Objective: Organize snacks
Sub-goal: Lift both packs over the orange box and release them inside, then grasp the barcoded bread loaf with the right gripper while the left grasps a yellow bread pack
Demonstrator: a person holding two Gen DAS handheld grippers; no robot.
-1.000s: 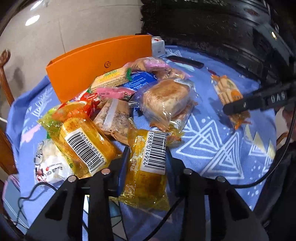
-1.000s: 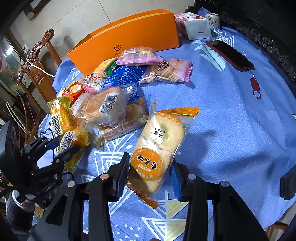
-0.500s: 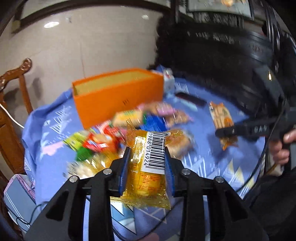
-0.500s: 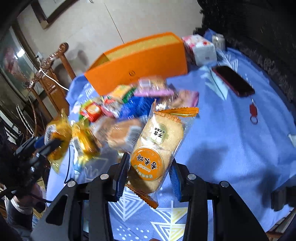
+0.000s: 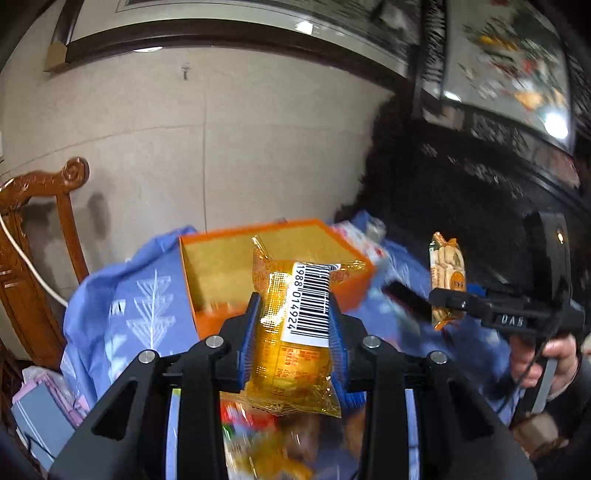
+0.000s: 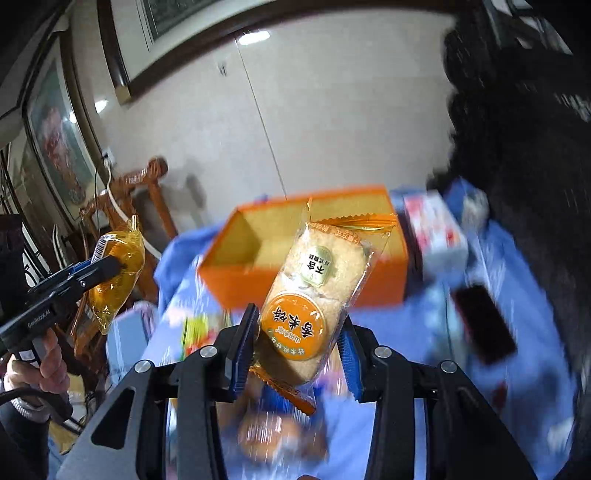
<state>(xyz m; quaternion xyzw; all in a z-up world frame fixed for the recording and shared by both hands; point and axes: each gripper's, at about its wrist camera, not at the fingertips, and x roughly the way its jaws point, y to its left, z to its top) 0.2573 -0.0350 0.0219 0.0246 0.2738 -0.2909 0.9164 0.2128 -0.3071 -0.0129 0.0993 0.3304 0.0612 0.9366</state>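
The left claw (image 5: 293,328) is clamped on a yellow barcoded packet (image 5: 295,339) — held above the desk (image 5: 122,314). The right claw (image 6: 297,350) grips a rice-cracker pack (image 6: 317,291) — both before the open orange box (image 6: 306,284).

A pale paneled wall (image 5: 221,147) stands behind the table, with a dark-framed picture (image 5: 229,22) hung high and glare spots on its glass. A carved wooden chair (image 5: 40,236) stands at the table's left edge. Dark carved furniture (image 5: 461,192) rises along the right edge.
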